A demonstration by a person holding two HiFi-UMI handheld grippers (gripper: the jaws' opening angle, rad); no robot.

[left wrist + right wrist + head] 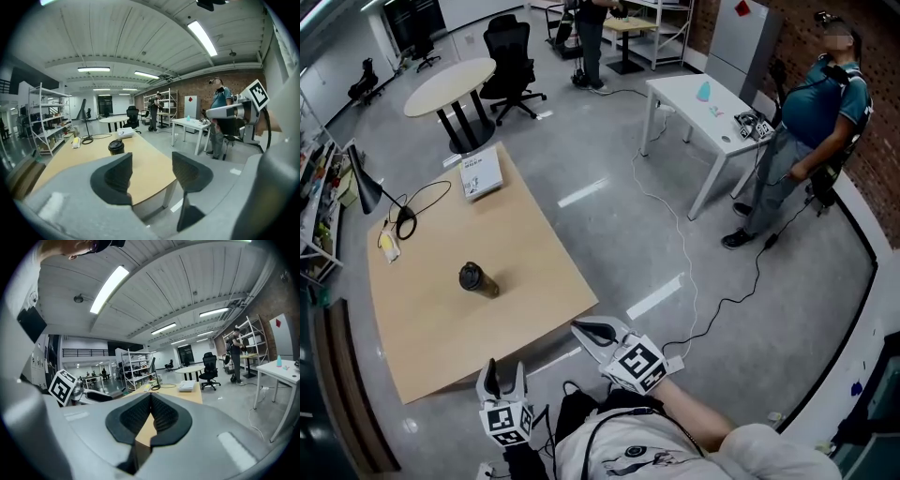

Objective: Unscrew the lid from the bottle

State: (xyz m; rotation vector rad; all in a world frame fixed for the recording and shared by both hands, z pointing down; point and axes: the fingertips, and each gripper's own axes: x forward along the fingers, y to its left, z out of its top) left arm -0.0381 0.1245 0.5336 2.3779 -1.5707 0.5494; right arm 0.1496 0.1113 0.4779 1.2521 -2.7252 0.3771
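- A smooth grey concrete floor (609, 150) fills the middle of the head view, marked with short white tape strips (654, 298) and crossed by a thin black cable (686, 267).
- A light wooden desk (525, 253) lies at lower left.
- A round white table (450, 84) and a black office chair (514, 56) stand at upper left.
- A white rectangular table (694, 105) stands at upper right, near a red brick wall (792, 23).
- In the left gripper view, long fluorescent strip lights (202, 37) hang from a white ribbed ceiling (122, 37), and white metal shelving (44, 119) stands at far left.

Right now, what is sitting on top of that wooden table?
A bottle with its dark lid on, a white box, a black desk lamp with its cable, and a small yellow item. The lid hides the bottle's contents; the tabletop covers the floor beneath it.
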